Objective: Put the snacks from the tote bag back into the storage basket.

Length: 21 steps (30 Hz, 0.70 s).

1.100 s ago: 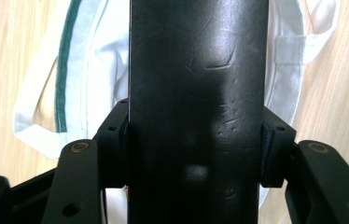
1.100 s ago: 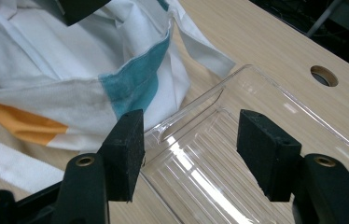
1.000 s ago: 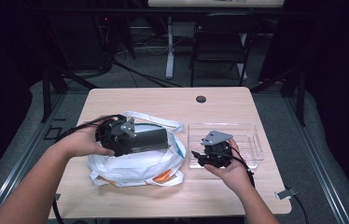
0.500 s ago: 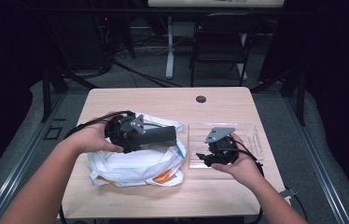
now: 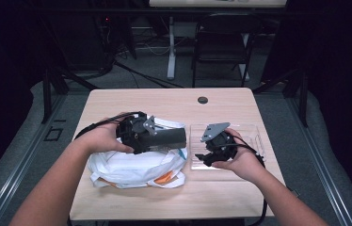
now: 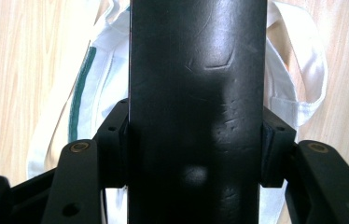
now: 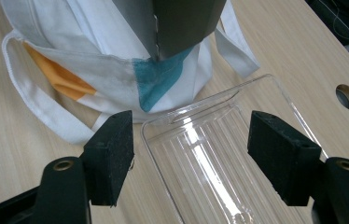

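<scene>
High view: left gripper sits over the white cloth bag, jaws clamped on a black cylinder. The cylinder lies level, long axis running across the table, free end pointing toward the clear plastic tray on the right. Right gripper hangs just above the tray's near left corner, jaws toward the bag.

Left gripper view gives what the high view cannot: both pads press flat against the cylinder sides, firm pinch, the cylinder running straight away from the camera up the middle. Bag underneath it with a green stripe, bare wooden table on both sides.

Right gripper view: jaws spread wide, have just been opening, nothing between the pads. The tray lies below the gap, ribbed floor visible, empty. Bag just beyond the tray edge, orange and teal patches and a loop handle, details too small to read from above. Cylinder end pokes in from the top, hanging above the bag. Round hole in the tabletop at far right.
</scene>
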Each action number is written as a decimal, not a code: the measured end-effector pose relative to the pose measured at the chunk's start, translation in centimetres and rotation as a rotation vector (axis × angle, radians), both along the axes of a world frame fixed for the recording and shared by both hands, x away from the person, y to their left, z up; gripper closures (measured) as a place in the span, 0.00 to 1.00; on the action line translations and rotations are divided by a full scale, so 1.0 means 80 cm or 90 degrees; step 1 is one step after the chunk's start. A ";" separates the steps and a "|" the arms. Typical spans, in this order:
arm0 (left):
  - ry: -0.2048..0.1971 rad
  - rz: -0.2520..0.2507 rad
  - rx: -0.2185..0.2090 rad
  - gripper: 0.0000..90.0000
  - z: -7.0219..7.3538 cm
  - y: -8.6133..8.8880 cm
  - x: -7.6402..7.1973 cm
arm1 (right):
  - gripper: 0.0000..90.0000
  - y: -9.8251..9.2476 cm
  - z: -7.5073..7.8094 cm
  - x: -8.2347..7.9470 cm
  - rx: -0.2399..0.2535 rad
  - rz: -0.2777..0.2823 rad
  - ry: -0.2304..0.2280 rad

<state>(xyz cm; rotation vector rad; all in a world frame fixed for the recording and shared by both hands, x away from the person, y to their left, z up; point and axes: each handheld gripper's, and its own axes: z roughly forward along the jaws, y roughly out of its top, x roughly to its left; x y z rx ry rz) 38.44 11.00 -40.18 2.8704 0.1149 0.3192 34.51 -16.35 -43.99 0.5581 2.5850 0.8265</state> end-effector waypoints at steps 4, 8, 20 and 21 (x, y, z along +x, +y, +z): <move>0.003 0.002 0.006 0.48 0.000 -0.005 -0.001 | 0.35 0.000 0.006 0.002 -0.017 0.022 0.000; 0.003 0.001 0.003 0.48 0.001 -0.008 0.001 | 0.38 0.001 0.009 0.004 -0.033 0.042 0.013; 0.005 -0.005 0.010 0.48 -0.002 -0.021 0.003 | 0.30 0.003 0.023 0.011 -0.037 0.063 -0.009; 0.004 -0.005 0.011 0.48 -0.002 -0.022 0.003 | 0.29 0.004 0.024 0.012 -0.036 0.063 -0.008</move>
